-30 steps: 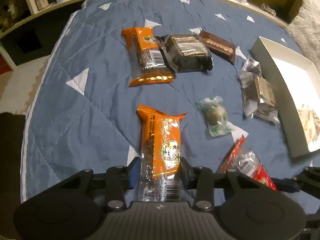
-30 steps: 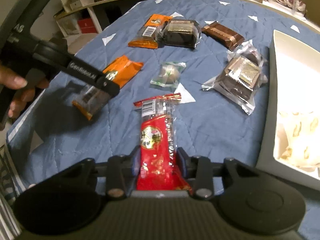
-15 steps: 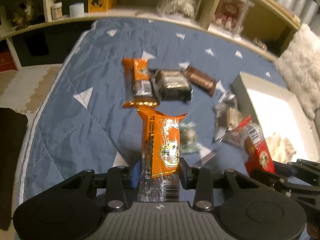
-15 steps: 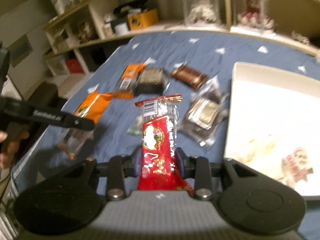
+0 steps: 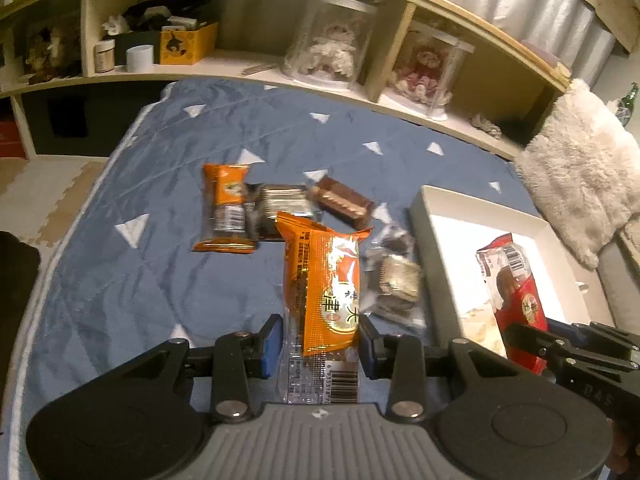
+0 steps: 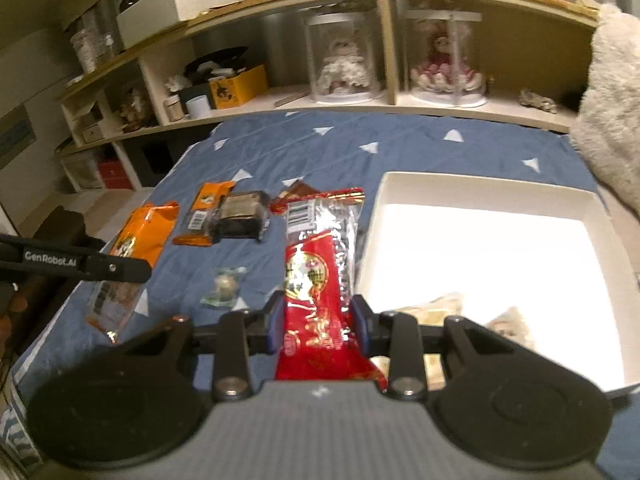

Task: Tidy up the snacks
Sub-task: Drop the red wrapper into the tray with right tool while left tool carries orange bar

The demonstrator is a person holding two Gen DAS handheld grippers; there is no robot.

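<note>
Orange snack packet (image 5: 324, 288): was held upright, clamped between the fingers of the left gripper (image 5: 320, 344), above the blue quilt (image 5: 160, 280).
Red snack packet (image 6: 320, 288): was pinched between the fingers of the right gripper (image 6: 316, 326), raised just beside the near-left corner of the white box (image 6: 600, 216).
White box: was set on the quilt at the right; pale wrapped items were seen at its near end.
Loose snacks: a second orange packet (image 5: 224, 212), a dark packet (image 5: 280, 208), a brown bar (image 5: 340, 202), a clear-wrapped cake (image 5: 396, 280) and a small green-wrapped sweet (image 6: 224, 286) were left on the quilt.
Shelf (image 6: 360, 104): was placed behind the quilt; two domed dolls were displayed.
</note>
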